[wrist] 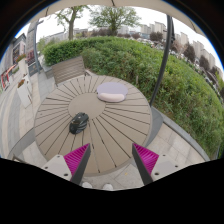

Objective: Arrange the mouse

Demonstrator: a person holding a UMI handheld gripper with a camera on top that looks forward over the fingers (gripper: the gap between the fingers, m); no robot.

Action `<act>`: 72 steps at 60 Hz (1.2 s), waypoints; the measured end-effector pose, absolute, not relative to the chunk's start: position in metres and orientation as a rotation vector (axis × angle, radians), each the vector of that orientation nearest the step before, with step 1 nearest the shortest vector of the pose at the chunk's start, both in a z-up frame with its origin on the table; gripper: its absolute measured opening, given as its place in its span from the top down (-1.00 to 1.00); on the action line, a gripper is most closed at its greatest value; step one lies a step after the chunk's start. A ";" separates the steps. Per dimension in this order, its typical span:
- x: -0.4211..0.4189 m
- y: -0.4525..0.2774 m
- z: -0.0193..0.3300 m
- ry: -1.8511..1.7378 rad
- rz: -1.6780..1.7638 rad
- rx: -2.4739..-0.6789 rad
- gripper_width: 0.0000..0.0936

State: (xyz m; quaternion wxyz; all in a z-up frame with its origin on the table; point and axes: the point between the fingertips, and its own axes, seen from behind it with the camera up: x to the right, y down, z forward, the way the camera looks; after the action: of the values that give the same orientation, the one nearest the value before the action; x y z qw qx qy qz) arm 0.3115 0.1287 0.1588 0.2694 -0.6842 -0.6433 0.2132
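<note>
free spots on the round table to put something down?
Round table is mostly bare: the whole stretch on the open gripper side, right of the black mouse, and the far edge past the pale mouse pad. Only the mouse and pad take room.

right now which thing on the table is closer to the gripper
The dark mouse. It lies just ahead of the open gripper, toward its left finger; the pale mouse pad sits farther across the round wooden table.
</note>
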 end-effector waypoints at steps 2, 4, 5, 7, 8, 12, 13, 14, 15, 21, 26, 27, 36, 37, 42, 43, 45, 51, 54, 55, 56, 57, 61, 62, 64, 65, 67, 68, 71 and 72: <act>0.310 0.126 0.159 -1.740 0.583 -1.835 -0.84; 0.308 0.124 0.157 -1.747 0.588 -1.827 -0.84; 0.306 0.124 0.154 -1.753 0.588 -1.824 -0.84; 0.304 0.123 0.150 -1.768 0.586 -1.823 -0.84; 0.303 0.121 0.147 -1.775 0.588 -1.823 -0.85; 0.296 0.111 0.140 -1.795 0.613 -1.821 -0.84; 0.294 0.108 0.139 -1.798 0.617 -1.820 -0.85; 0.293 0.105 0.138 -1.801 0.622 -1.818 -0.85; 0.291 0.101 0.137 -1.804 0.627 -1.814 -0.84; 0.283 0.077 0.129 -1.829 0.651 -1.801 -0.85; 0.278 0.053 0.120 -1.855 0.662 -1.806 -0.84; 0.277 0.048 0.118 -1.860 0.665 -1.807 -0.84; 0.260 0.009 0.105 -1.861 0.697 -1.798 -0.85; 0.258 0.005 0.103 -1.857 0.700 -1.801 -0.85; 0.248 -0.013 0.092 -1.831 0.716 -1.816 -0.85; 0.245 -0.015 0.090 -1.825 0.716 -1.820 -0.85; 0.241 -0.021 0.084 -1.813 0.717 -1.824 -0.85; 0.225 -0.033 0.068 -1.779 0.720 -1.829 -0.85; 0.216 -0.034 0.059 -1.758 0.713 -1.828 -0.85; 0.214 -0.034 0.056 -1.752 0.707 -1.830 -0.85; 0.211 -0.035 0.053 -1.747 0.704 -1.833 -0.85; 0.208 -0.036 0.050 -1.741 0.705 -1.836 -0.85; 0.196 -0.040 0.042 -1.716 0.713 -1.840 -0.85; 0.193 -0.040 0.039 -1.711 0.711 -1.839 -0.85; 0.187 -0.040 0.034 -1.699 0.705 -1.840 -0.85; 0.186 -0.040 0.032 -1.692 0.701 -1.839 -0.85; 0.181 -0.038 0.029 -1.675 0.694 -1.838 -0.85; 0.179 -0.038 0.028 -1.666 0.693 -1.837 -0.85; 0.167 -0.038 0.021 -1.651 0.698 -1.841 -0.85; 0.164 -0.038 0.019 -1.647 0.700 -1.844 -0.85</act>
State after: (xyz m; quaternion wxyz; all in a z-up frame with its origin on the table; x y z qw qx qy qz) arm 0.1645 -0.0380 0.0186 0.2821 -0.6886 -0.6149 0.2612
